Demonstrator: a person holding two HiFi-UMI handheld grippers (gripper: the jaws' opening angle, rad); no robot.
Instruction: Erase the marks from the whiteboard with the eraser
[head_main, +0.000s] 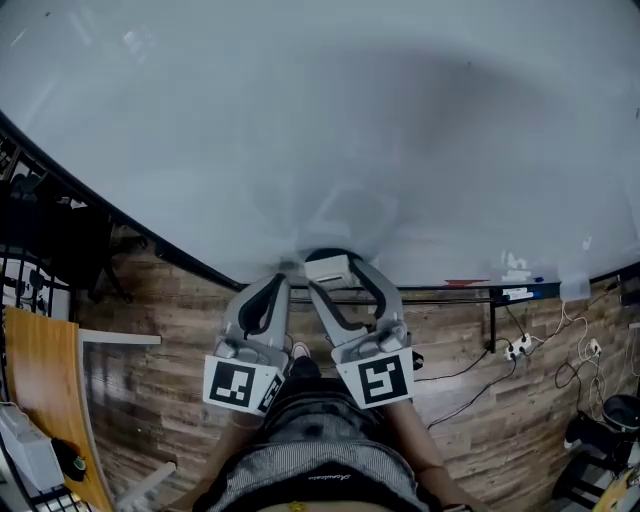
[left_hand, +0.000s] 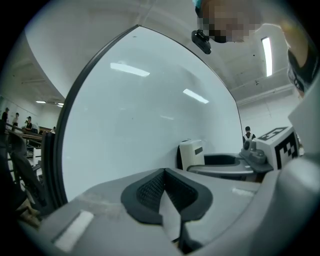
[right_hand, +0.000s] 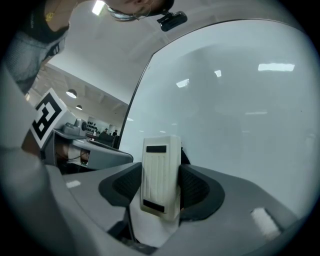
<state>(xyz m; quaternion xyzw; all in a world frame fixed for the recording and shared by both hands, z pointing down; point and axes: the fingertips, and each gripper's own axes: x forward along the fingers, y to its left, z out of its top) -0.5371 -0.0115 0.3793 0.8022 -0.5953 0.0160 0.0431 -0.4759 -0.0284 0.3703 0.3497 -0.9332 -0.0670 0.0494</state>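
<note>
Searched all three views; no legible word, brand or number found. Noted on the left cube (head_main: 235, 384) of the left gripper (head_main: 277, 284): a square black-and-white coded marker, a pattern and not lettering. Noted on the right cube (head_main: 381, 380) of the right gripper (head_main: 335, 275): a like marker with a different pattern. Observed on the pale back of the eraser (right_hand: 161, 177): two dark rectangular patches, one near each end, with no print made out. Observed across the waistband (head_main: 320, 480): a line of small pale script, too small to be read. Observed on the tray (head_main: 440, 290) below the whiteboard (head_main: 320, 130): white stickers (head_main: 516, 293), likewise unreadable.
</note>
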